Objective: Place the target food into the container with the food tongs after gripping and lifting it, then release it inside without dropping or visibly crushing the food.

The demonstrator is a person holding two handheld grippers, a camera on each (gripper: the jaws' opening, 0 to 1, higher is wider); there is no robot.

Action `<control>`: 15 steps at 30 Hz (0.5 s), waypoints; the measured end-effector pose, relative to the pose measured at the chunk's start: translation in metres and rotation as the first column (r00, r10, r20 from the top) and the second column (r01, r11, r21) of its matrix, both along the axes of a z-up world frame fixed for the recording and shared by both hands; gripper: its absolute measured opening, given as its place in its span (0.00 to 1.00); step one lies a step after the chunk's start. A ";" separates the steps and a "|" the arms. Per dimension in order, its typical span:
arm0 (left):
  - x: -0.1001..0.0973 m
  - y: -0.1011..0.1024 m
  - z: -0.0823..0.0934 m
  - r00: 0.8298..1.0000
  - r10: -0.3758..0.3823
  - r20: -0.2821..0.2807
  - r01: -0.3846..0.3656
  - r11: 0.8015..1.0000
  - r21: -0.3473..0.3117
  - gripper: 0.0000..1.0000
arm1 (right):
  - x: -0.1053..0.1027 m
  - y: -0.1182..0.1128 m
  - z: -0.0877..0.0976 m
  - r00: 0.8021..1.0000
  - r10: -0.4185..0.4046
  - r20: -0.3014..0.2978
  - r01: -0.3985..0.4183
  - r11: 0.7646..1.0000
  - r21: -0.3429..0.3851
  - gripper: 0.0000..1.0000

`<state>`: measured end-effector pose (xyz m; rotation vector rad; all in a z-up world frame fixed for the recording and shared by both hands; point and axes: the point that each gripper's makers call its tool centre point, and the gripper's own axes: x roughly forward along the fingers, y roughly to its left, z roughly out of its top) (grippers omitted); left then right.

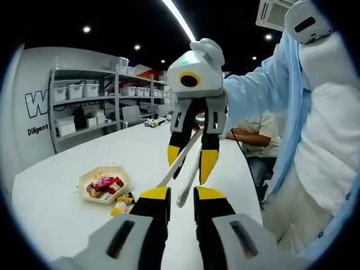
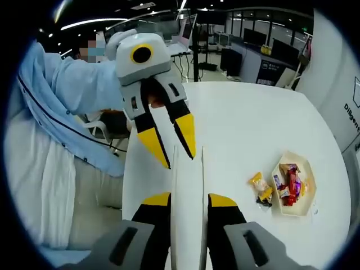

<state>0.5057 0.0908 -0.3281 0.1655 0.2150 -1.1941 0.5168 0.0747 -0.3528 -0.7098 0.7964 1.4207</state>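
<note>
White food tongs lie along my right gripper, which is shut on their arms. In the left gripper view the same tongs reach from the right gripper down towards my left gripper, whose jaws stand a little apart at the tong tips. The left gripper hangs open just past the tong ends, above the table. A cream hexagonal tray holds several wrapped snacks. Loose yellow-wrapped snacks lie on the table beside it, also seen as snacks next to the tray.
The long white table runs away from me, with its edge at the person's side. A person in a light blue shirt holds both grippers. Another person sits at the table's far side. Shelves with bins stand behind.
</note>
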 end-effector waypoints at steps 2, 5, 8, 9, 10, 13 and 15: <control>-0.001 -0.002 -0.001 1.000 -0.012 0.021 0.012 1.000 0.015 0.07 | -0.001 -0.001 0.000 1.000 0.007 0.007 -0.007 1.000 -0.006 0.16; -0.004 -0.002 -0.001 0.999 -0.026 0.037 0.025 0.999 0.025 0.06 | -0.002 -0.002 0.001 1.000 0.015 0.014 -0.015 1.000 -0.005 0.16; -0.008 -0.003 0.000 0.998 -0.052 0.039 0.051 0.998 0.026 0.04 | -0.004 -0.003 0.002 0.999 0.029 0.021 -0.029 1.000 0.000 0.17; -0.010 -0.003 0.000 0.997 -0.064 0.036 0.063 0.998 0.025 0.03 | -0.005 -0.003 0.002 0.999 0.037 0.024 -0.037 0.999 0.000 0.17; -0.014 -0.005 -0.001 0.996 -0.086 0.029 0.085 0.996 0.024 0.03 | -0.007 -0.004 0.001 0.999 0.049 0.022 -0.049 0.999 -0.001 0.17; -0.021 -0.007 0.000 0.993 -0.117 0.027 0.116 0.993 0.016 0.01 | -0.011 -0.005 0.001 0.995 0.092 0.039 -0.092 0.996 0.011 0.19; -0.026 -0.008 0.001 0.990 -0.139 0.021 0.138 0.990 0.012 0.00 | -0.013 -0.007 -0.001 0.995 0.097 0.030 -0.097 0.995 0.005 0.20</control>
